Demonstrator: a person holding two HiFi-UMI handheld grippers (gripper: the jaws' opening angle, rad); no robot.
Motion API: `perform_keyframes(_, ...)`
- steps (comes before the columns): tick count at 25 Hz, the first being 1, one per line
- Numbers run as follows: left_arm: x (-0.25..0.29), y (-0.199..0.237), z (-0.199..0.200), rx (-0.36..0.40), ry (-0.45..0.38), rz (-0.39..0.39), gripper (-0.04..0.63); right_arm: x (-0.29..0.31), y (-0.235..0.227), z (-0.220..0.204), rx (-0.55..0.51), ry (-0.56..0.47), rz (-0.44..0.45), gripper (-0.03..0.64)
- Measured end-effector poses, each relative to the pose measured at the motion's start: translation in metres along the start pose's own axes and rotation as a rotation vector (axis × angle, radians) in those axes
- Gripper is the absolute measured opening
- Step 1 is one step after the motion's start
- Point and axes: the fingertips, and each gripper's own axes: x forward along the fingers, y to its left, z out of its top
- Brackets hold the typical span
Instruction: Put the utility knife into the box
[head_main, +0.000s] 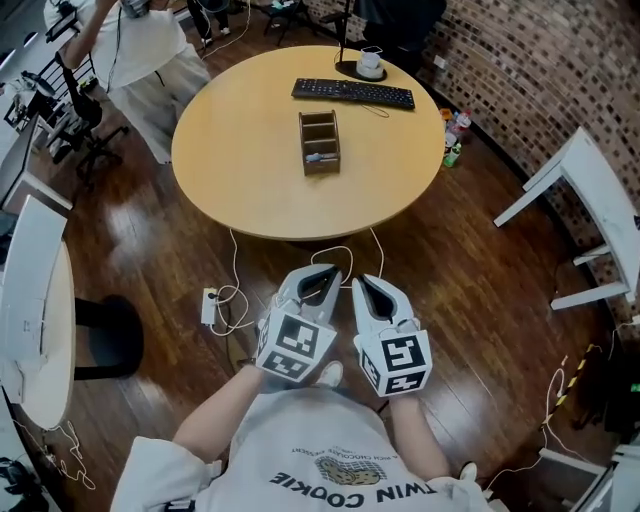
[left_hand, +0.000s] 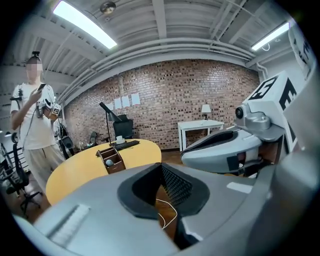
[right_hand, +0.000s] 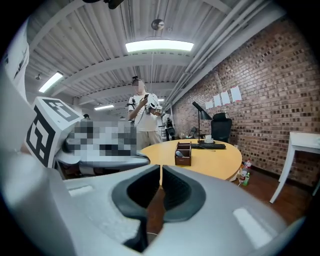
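Observation:
A brown wooden box (head_main: 320, 142) with three compartments stands in the middle of the round wooden table (head_main: 240, 170); it also shows as the box (left_hand: 112, 159) and the box (right_hand: 183, 153) in the gripper views. A small grey-blue item (head_main: 318, 157) lies in its near compartment; I cannot tell whether it is the utility knife. My left gripper (head_main: 333, 270) and right gripper (head_main: 361, 282) hang side by side over the floor, short of the table's near edge. Both are shut with nothing between the jaws, as the left gripper (left_hand: 161, 166) and right gripper (right_hand: 160, 173) views show.
A black keyboard (head_main: 352, 93) and a cup (head_main: 370, 63) sit at the table's far side. White cables and a power strip (head_main: 209, 305) lie on the floor below the grippers. A person (head_main: 140, 50) stands far left. White furniture (head_main: 585, 200) stands right, bottles (head_main: 455, 135) beside the table.

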Motion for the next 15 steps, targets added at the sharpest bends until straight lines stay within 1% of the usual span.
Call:
perform_keyframes(7, -0.040, -0.007, -0.019, -0.059, -0.005, 0.016, 0.008, -0.011, 0.038, -0.010, 0.004, 0.012, 0.034, 0.005)
perform_keyframes(12, -0.080, -0.003, -0.032, -0.102, -0.031, 0.031, 0.008, -0.014, 0.080, -0.013, -0.011, 0.022, 0.066, 0.005)
perform_keyframes(15, -0.105, -0.002, -0.041, -0.126, -0.046, 0.035, 0.008, -0.019, 0.106, -0.014, -0.016, 0.024, 0.068, 0.005)
